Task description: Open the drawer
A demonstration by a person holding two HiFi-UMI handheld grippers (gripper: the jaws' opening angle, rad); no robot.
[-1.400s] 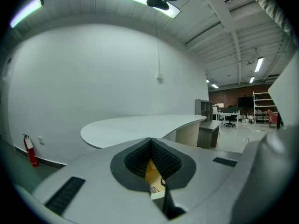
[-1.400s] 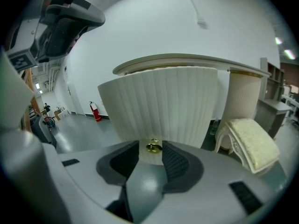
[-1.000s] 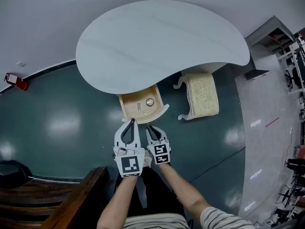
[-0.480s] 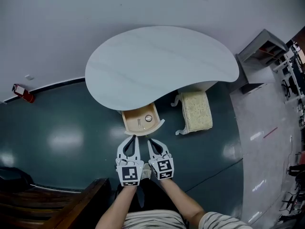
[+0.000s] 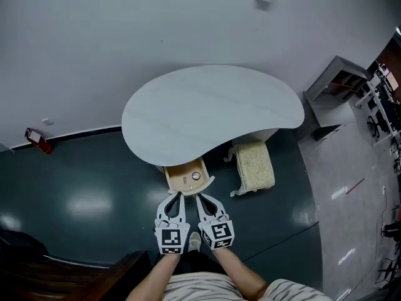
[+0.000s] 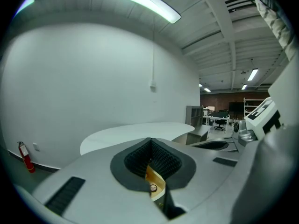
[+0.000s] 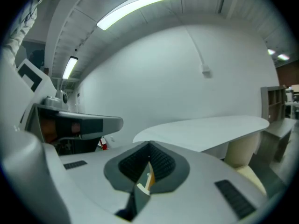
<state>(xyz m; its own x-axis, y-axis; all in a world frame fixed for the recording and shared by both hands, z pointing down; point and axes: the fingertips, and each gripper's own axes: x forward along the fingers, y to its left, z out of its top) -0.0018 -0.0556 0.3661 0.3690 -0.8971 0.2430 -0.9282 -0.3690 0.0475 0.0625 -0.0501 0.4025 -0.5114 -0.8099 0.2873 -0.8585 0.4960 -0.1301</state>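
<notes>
Drawer point(image 5: 185, 175): one, pale wood, under the near edge of the white curved table point(image 5: 207, 108). It stands pulled out toward me with its inside open to view; a small round item point(image 5: 196, 176) and a thin pale piece beside it lie on its floor. I cannot tell whether it has reached the end of its travel. My left gripper point(image 5: 177, 195): jaws together, nothing between the pads; through the slot behind the tips I see only the drawer beyond. My right gripper point(image 5: 198, 197): jaws likewise closed, holding nothing. Both sit side by side in front of me, tips pointing toward the drawer front, near it in the head view but not touching it. Cushioned stool point(image 5: 254, 166): one, just to the right of the drawer, partly under the table. Red fire extinguisher point(image 5: 39, 142): one, by the wall at left. Status, as I judge it: opening done. Nothing is left unless a wider pull is wanted, which would need a fresh grip on the front.
</notes>
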